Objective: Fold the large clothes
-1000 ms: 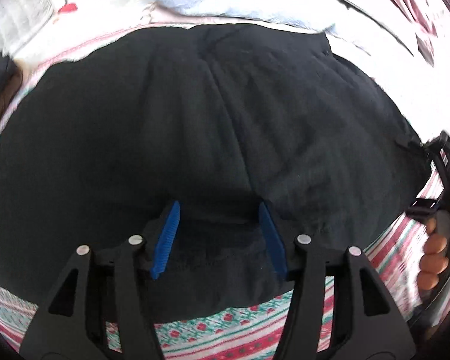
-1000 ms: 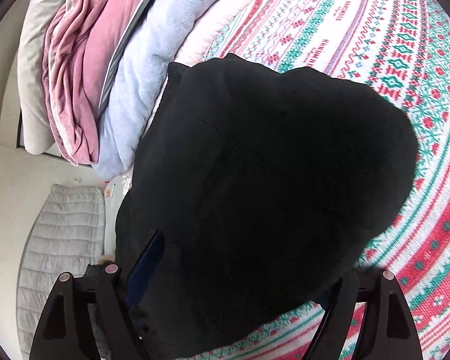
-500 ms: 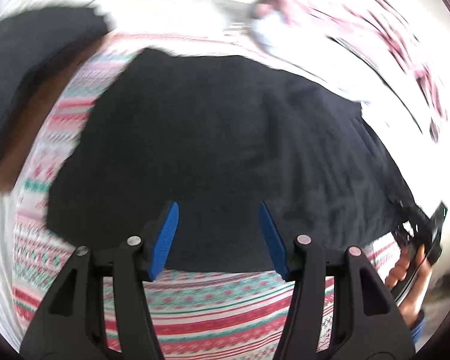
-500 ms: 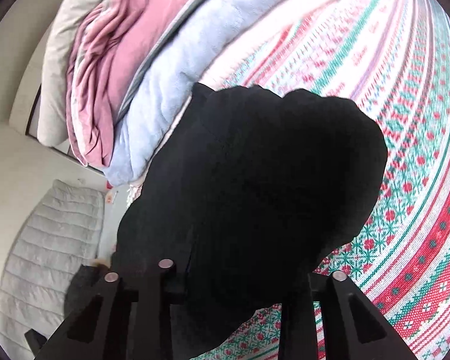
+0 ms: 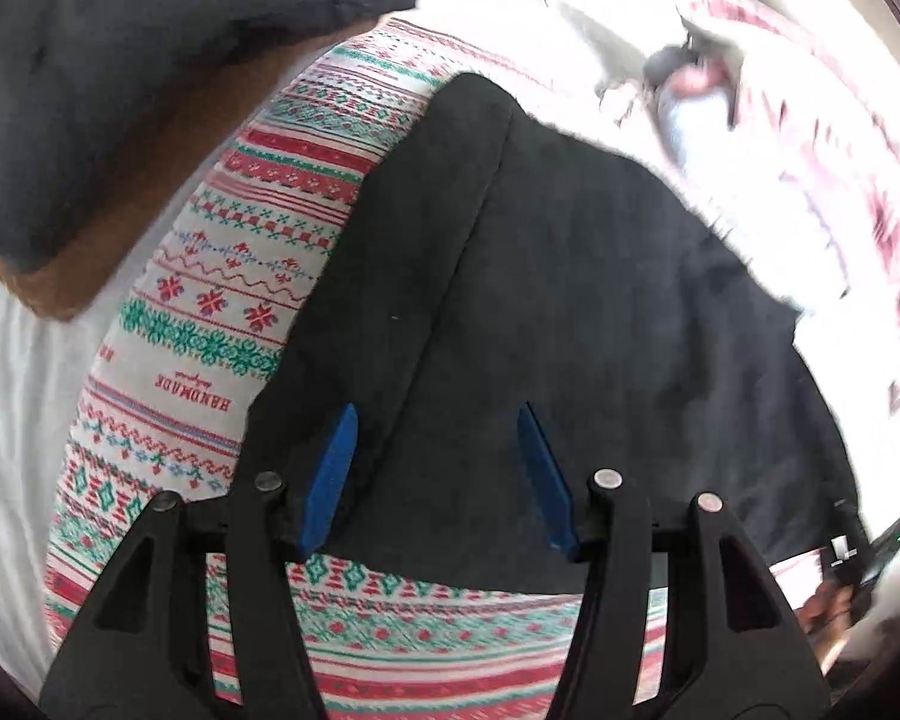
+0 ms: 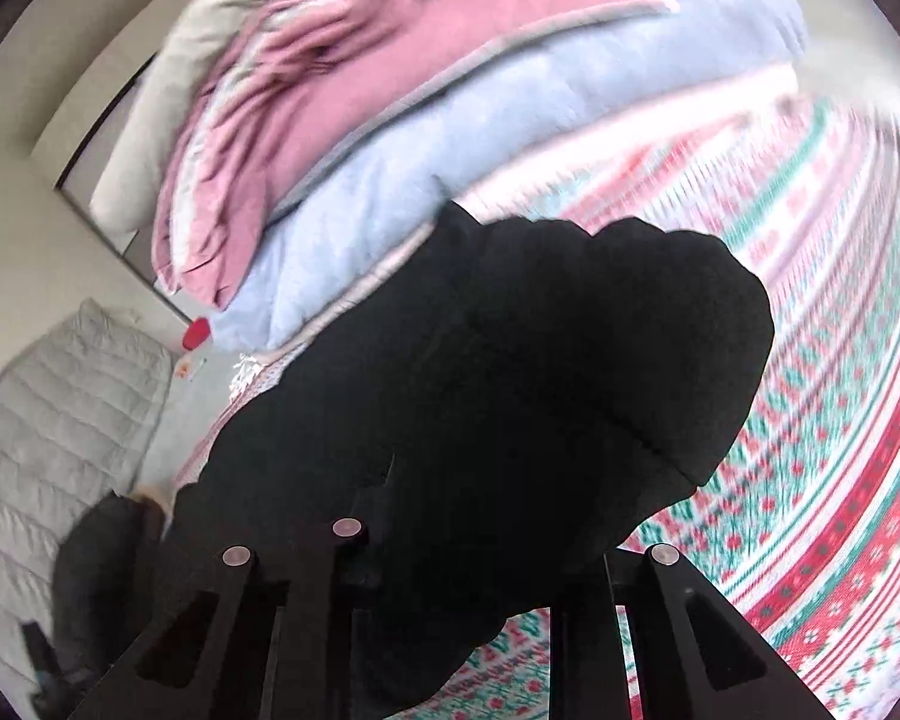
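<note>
A large black garment lies folded on a red, green and white patterned bedspread. My left gripper hovers over the garment's near edge with its blue pads wide apart and nothing between them. In the right wrist view the same black garment covers the fingers of my right gripper, so its pads are hidden. The garment's cloth rises up over that gripper.
Folded pink and pale blue blankets are stacked at the far side of the bed. A grey quilted mat lies on the floor. The person's dark sleeve and forearm fill the upper left of the left wrist view.
My left gripper has let go of the garment's edge and drawn back and to the left. My right gripper's arms have closed in and it has lifted, still draped in black cloth.
</note>
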A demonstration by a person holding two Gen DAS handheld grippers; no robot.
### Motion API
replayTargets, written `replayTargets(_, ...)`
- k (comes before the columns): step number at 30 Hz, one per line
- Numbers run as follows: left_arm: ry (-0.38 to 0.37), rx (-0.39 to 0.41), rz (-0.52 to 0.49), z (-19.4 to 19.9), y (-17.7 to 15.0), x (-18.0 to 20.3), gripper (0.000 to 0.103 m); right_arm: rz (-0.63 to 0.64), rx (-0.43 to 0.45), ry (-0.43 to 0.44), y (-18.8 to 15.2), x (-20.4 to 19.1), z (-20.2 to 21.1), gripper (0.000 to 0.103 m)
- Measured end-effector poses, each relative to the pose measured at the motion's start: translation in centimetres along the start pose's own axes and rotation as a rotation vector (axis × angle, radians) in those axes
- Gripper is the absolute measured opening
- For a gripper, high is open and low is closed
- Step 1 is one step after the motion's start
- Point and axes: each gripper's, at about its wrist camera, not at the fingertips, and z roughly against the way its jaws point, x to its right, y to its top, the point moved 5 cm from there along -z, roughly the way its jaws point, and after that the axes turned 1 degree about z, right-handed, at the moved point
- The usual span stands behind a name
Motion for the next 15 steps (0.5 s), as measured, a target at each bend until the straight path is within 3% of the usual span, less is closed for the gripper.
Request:
replayTargets(4, -0.029, 0.096, 0.115, 2.9, 1.8, -2.5, 0.057, 0.21, 0.116, -0.025, 1.7, -7.3, 2.6, 0.021)
replayTargets(7, 0.01, 0.19, 0.108, 5.4, 2.8, -3.7, 0.057, 0.385, 0.224, 0.016, 1.2, -14.1, 4.6, 0.02)
replayTargets(9, -0.008, 0.229, 0.11, 6.4, 3.3, -4.2, 0.057, 0.528, 0.29, 0.06, -0.3, -19.4, 5.7, 0.02)
replayTargets(13, -0.074, 0.263, 0.19, 7.5, 3.8, -5.9, 0.057, 0.958, 0.386, 0.163, -8.5, -30.7, 6.5, 0.02)
replayTargets(15, -0.099, 0.278, 0.245, 7.8, 4.1, -7.4, 0.057, 1.175, 0.344, 0.172, -14.8, -34.9, 4.6, 0.02)
